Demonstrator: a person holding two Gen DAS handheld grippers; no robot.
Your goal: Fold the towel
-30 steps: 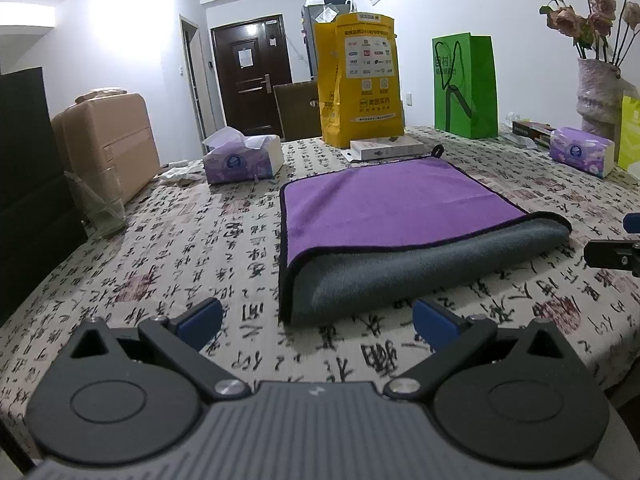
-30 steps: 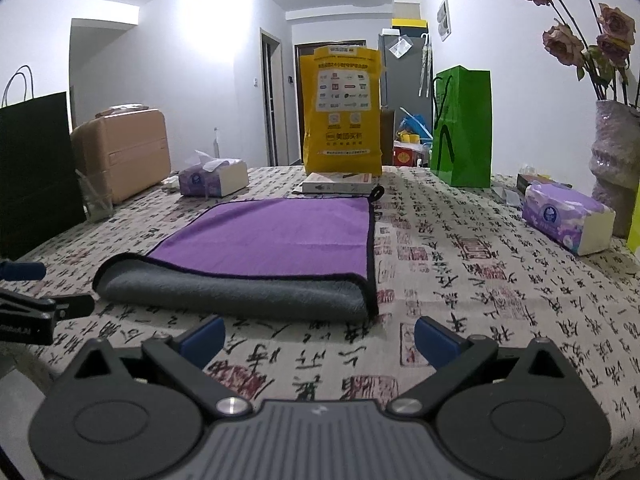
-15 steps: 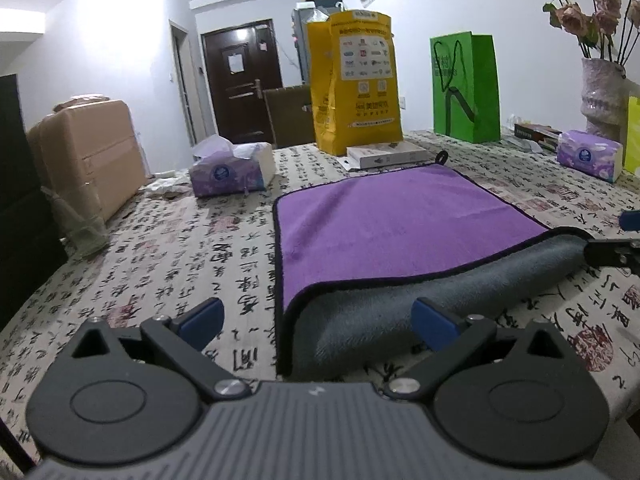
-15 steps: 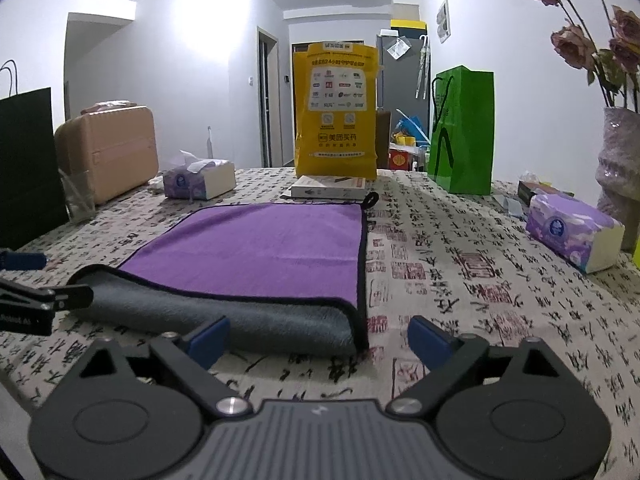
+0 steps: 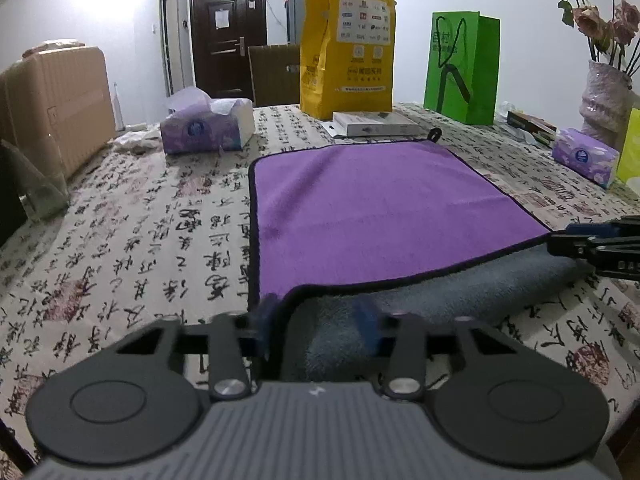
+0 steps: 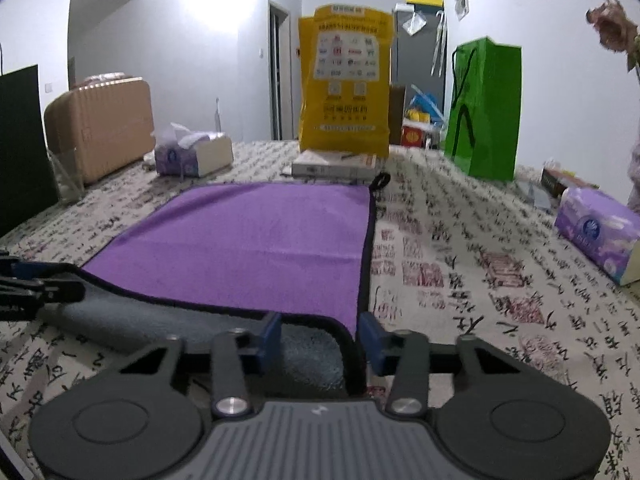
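A purple towel with a grey underside and black trim lies folded once on the patterned tablecloth; it also shows in the right wrist view. Its grey folded edge faces me. My left gripper has its blue fingers narrowed around the near left corner of that fold. My right gripper has its fingers narrowed around the near right corner. A gap with cloth in it stands between each pair of fingers. Each gripper's tip shows in the other's view, at the right edge and at the left edge.
At the back stand a yellow bag, a green bag and a flat white box. Tissue packs lie at the left and the right. A tan suitcase and a flower vase flank the table.
Both grippers moved forward onto the towel's near folded edge. Their fingers went from wide open to narrowed around its two near corners.
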